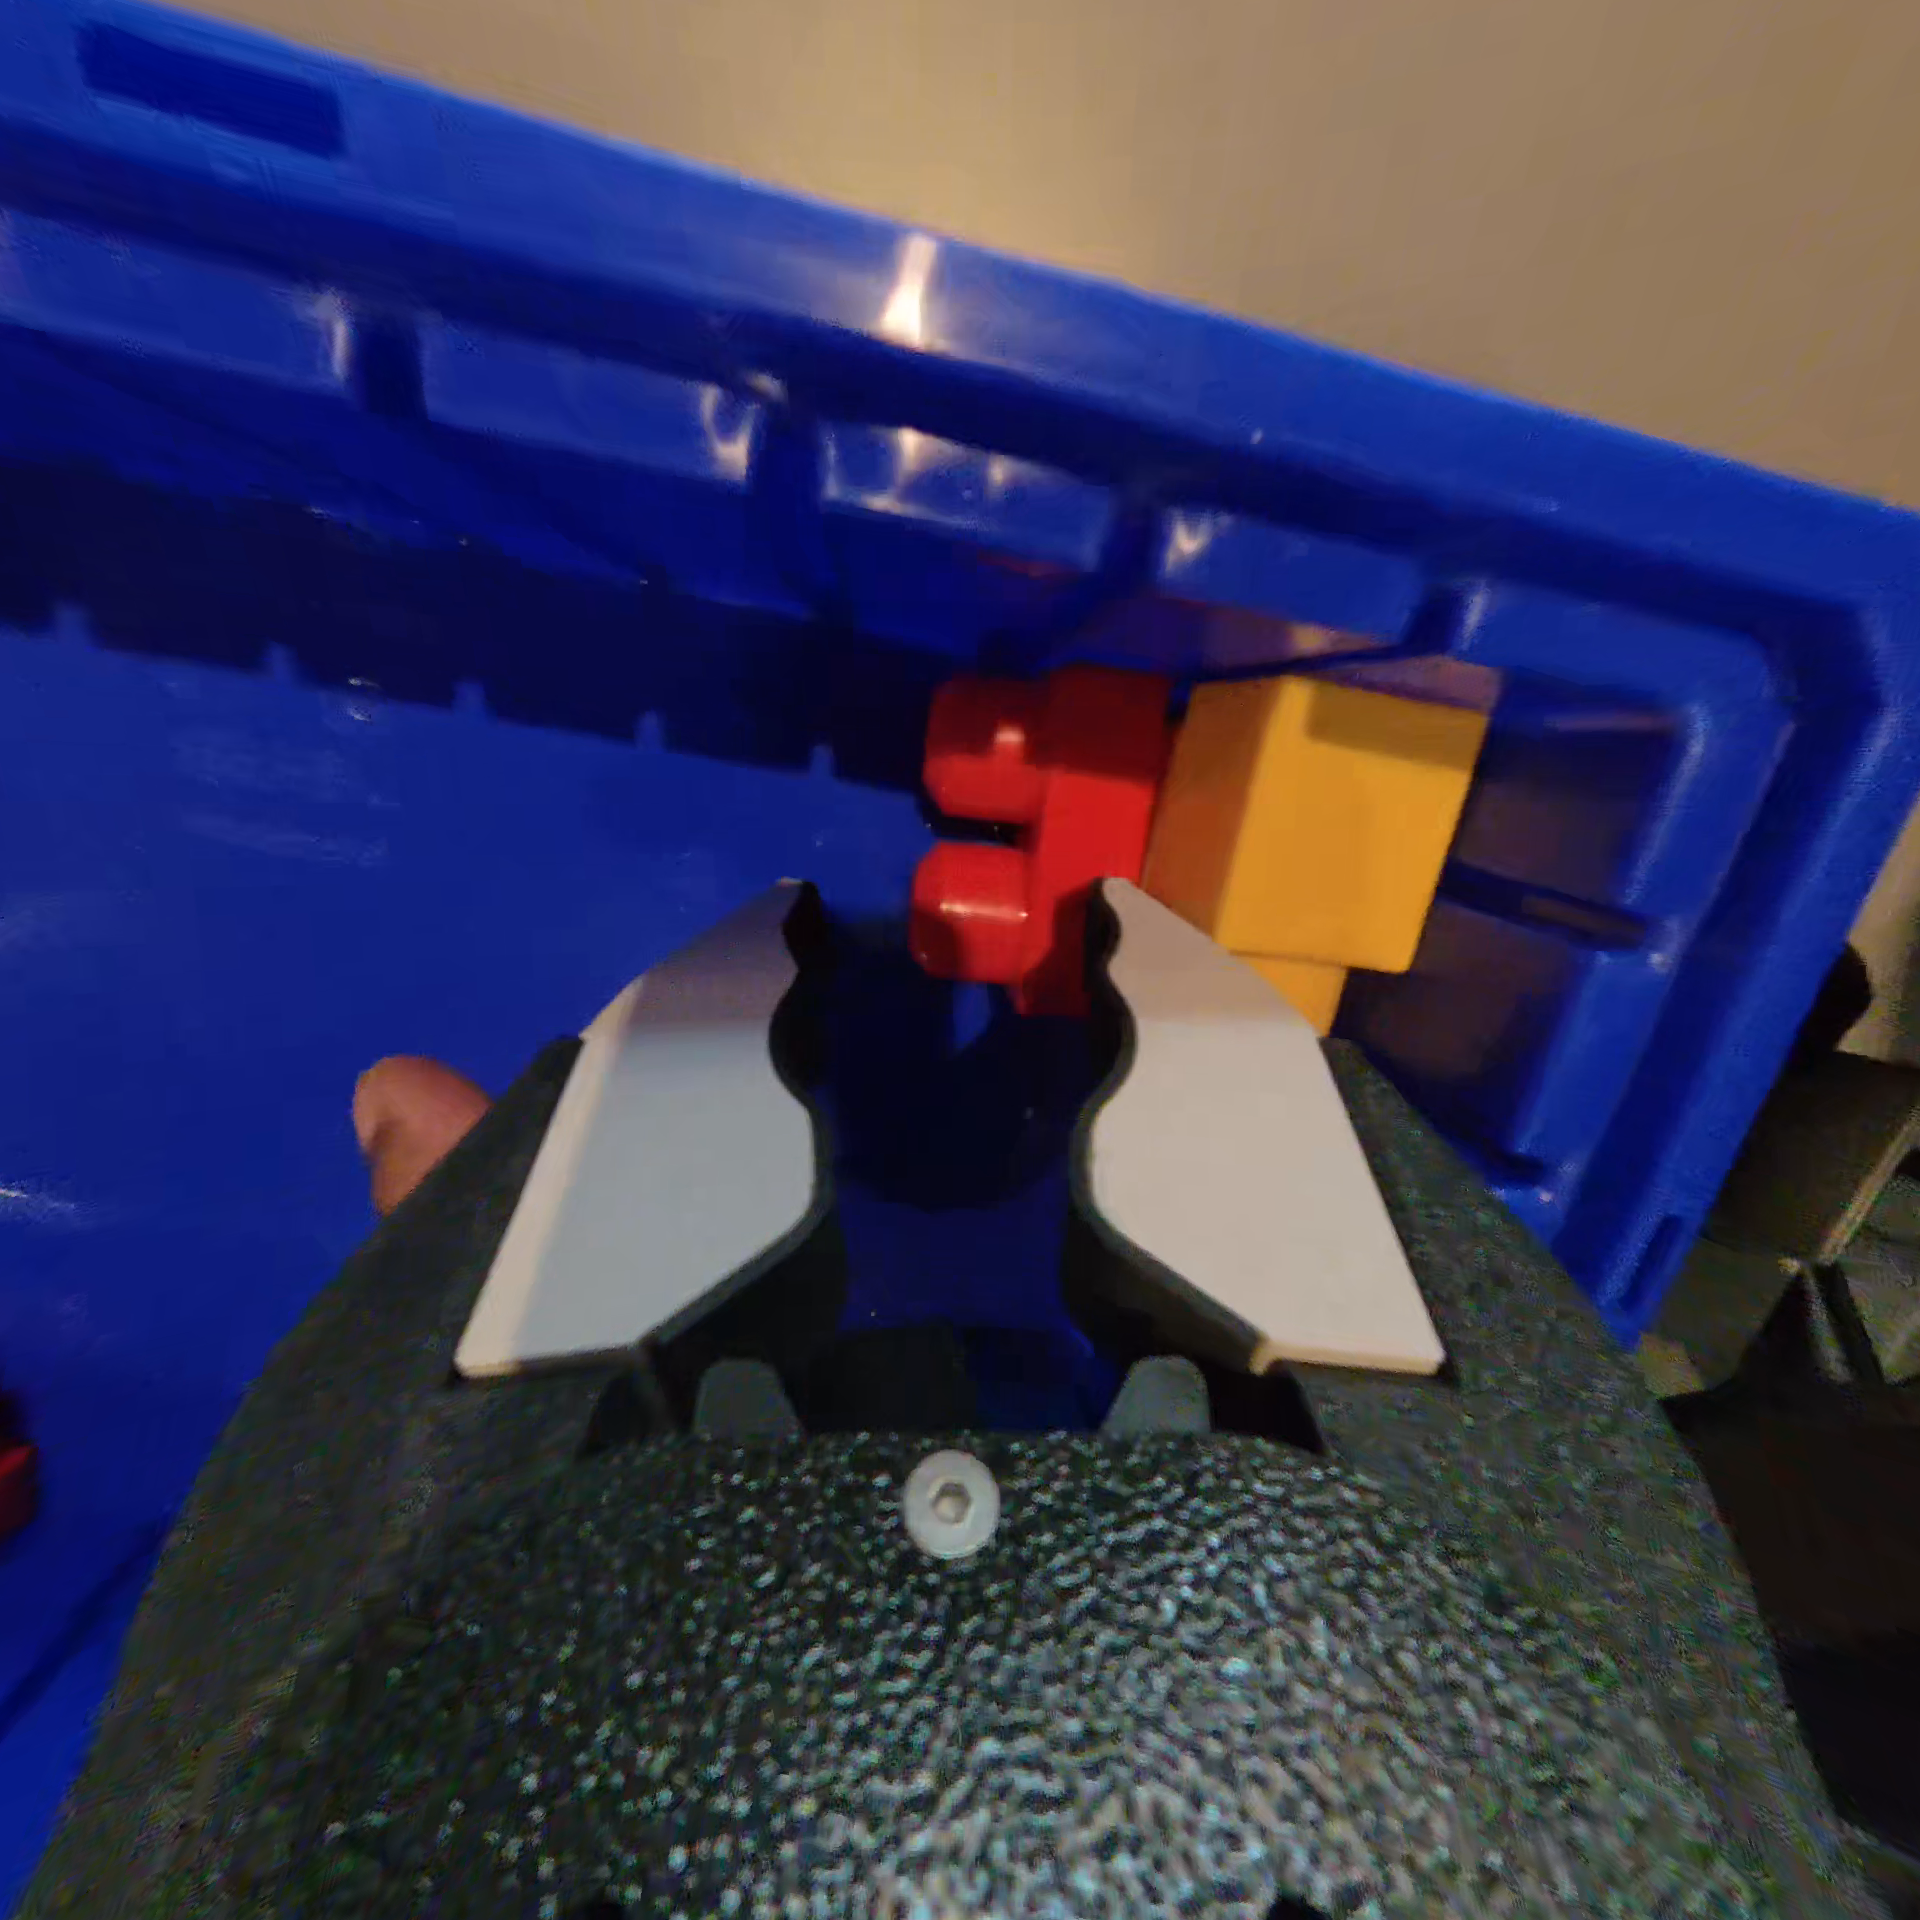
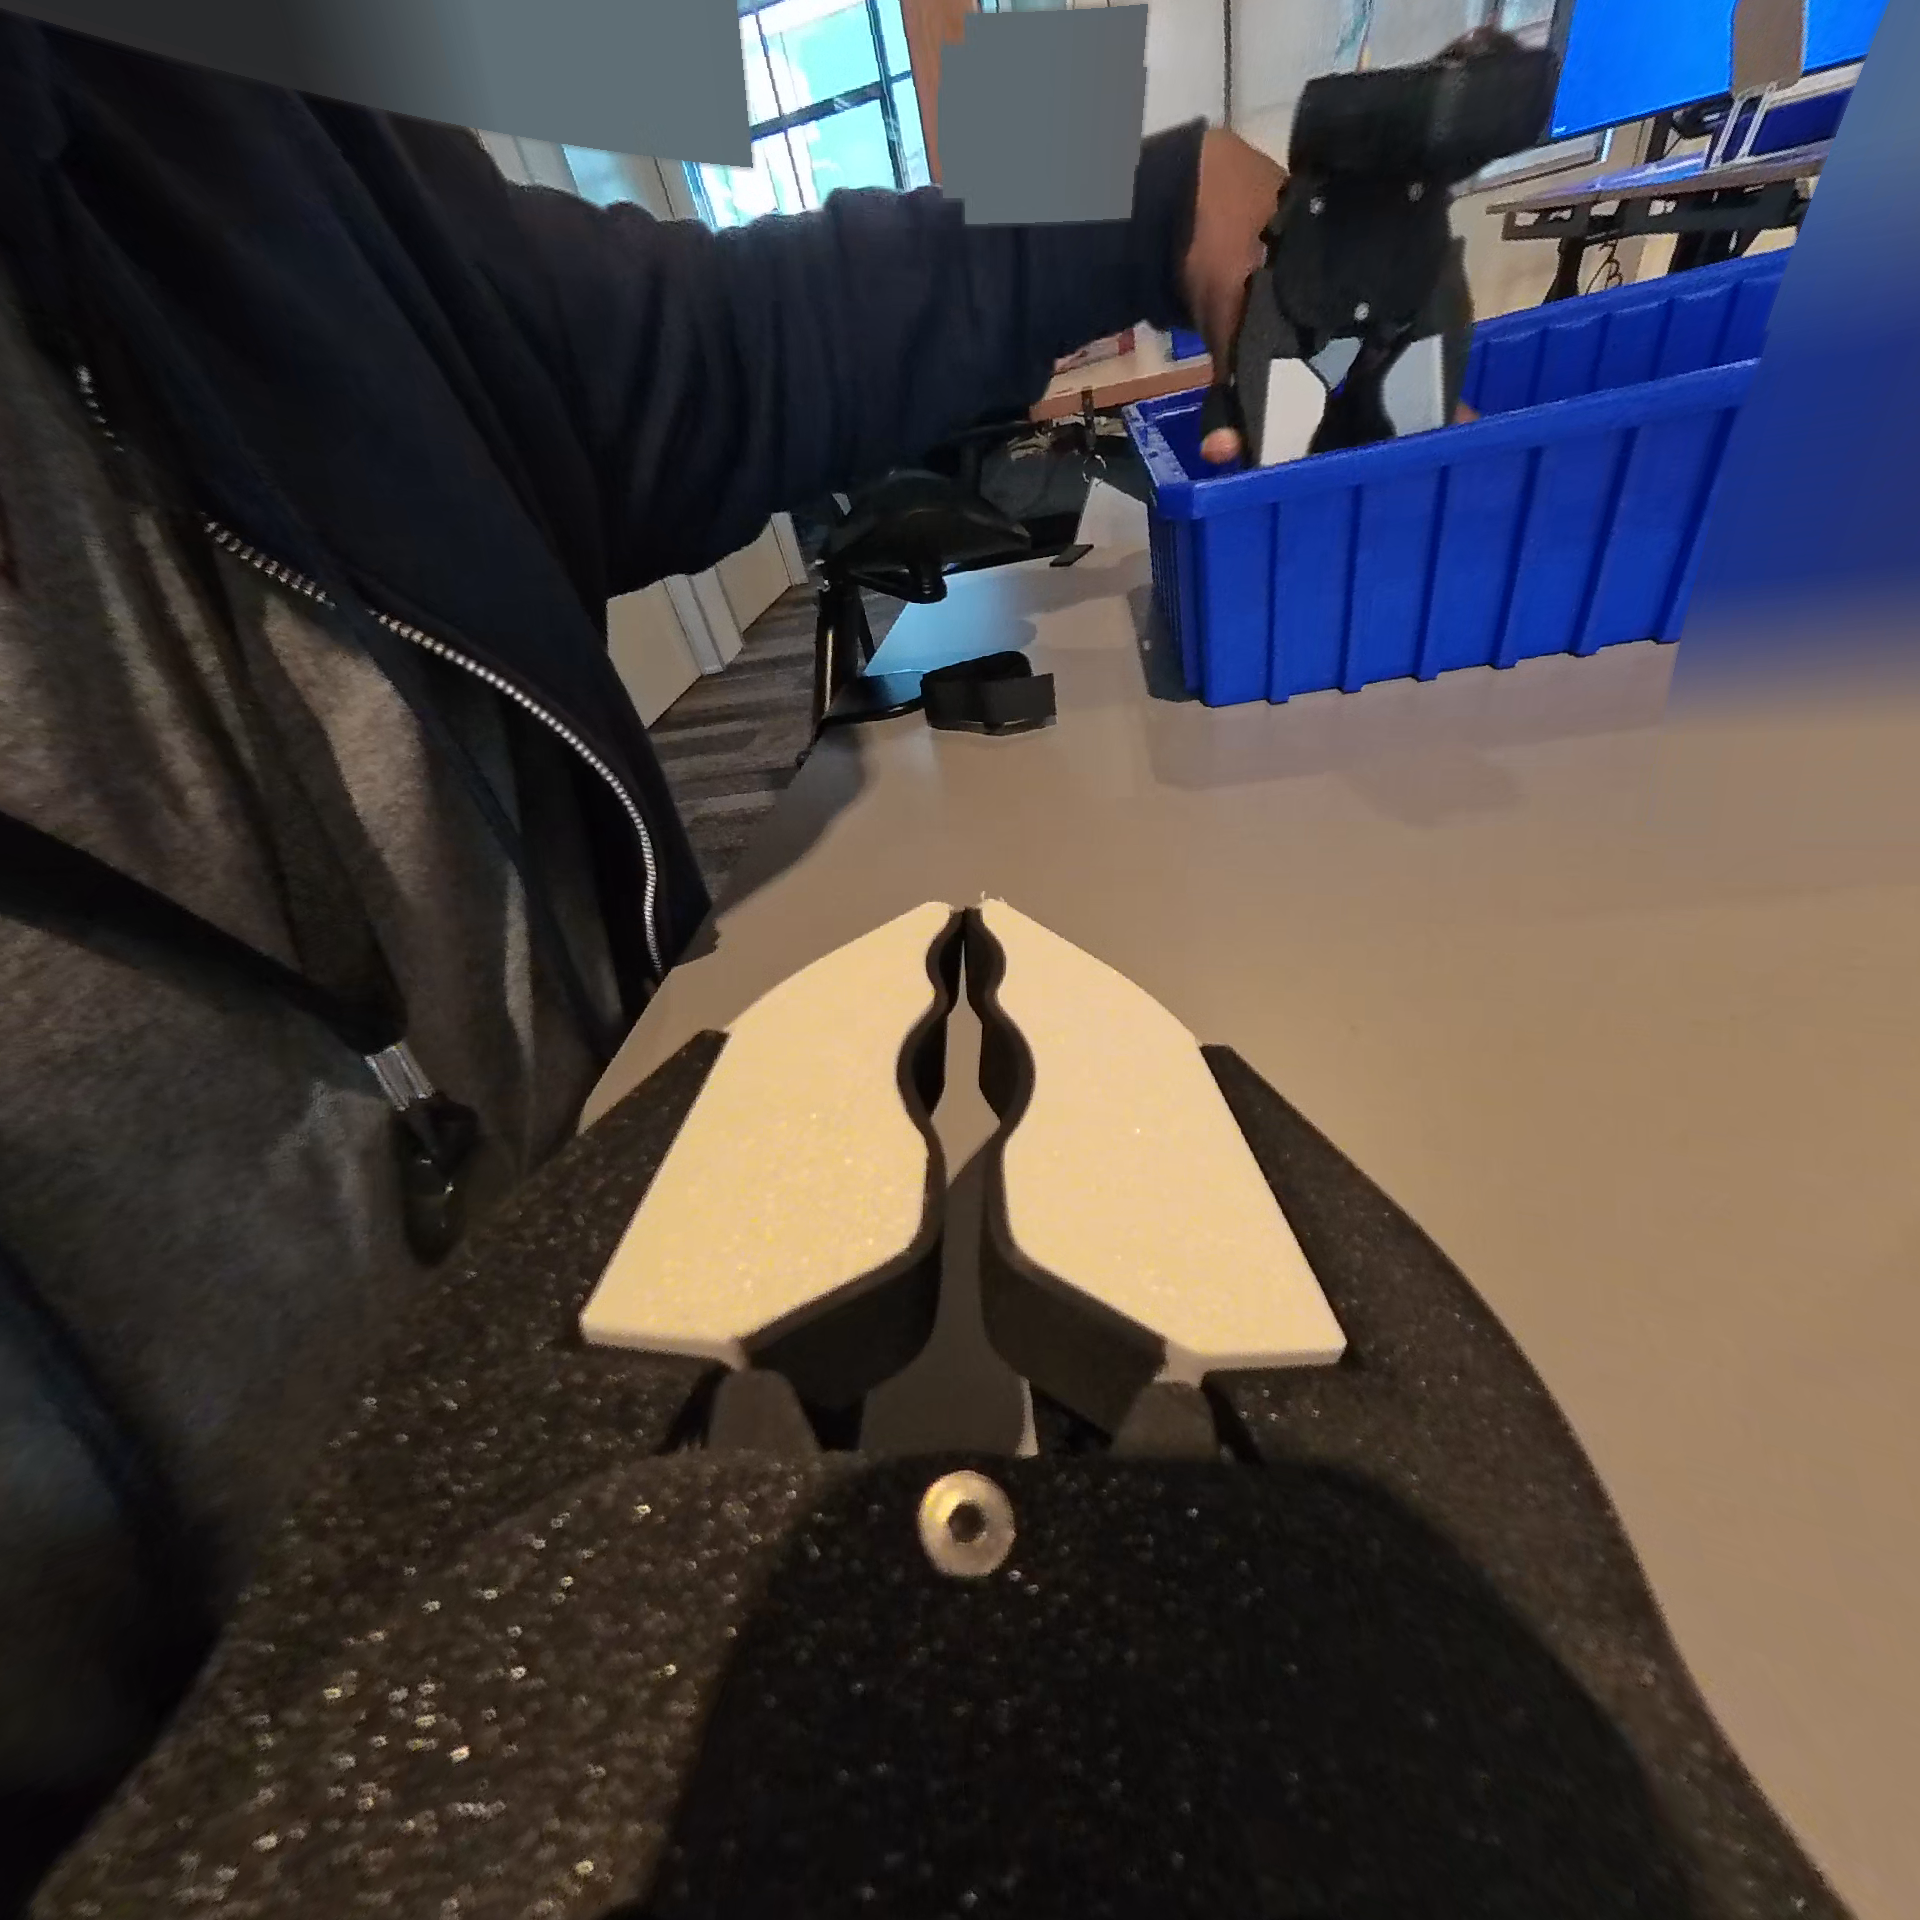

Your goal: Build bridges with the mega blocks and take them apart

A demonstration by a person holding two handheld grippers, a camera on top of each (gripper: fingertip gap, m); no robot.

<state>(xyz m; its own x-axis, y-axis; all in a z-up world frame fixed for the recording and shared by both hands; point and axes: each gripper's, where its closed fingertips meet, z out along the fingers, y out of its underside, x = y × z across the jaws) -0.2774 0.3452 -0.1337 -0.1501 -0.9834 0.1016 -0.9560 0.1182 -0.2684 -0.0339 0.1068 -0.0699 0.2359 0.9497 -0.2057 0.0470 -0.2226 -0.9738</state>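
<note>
Risk: the red block sits jammed in the far corner of the blue bin, touching the yellow block. A grab may catch only the red block's edge and slip, or drag the yellow one along. Left tongs are spread wide, reaching into the bin, tips just at the red block, gripping nothing. Right tongs are pressed closed and empty, hovering over the grey surface, well apart from the bin.

- Two blocks lie side by side in a corner of the bin, touching each other.
- The bin stands on the table.
- The left hand-held gripper reaches into the bin, just before the blocks.
- The right hand-held gripper is over the table, well apart from the bin.
</note>
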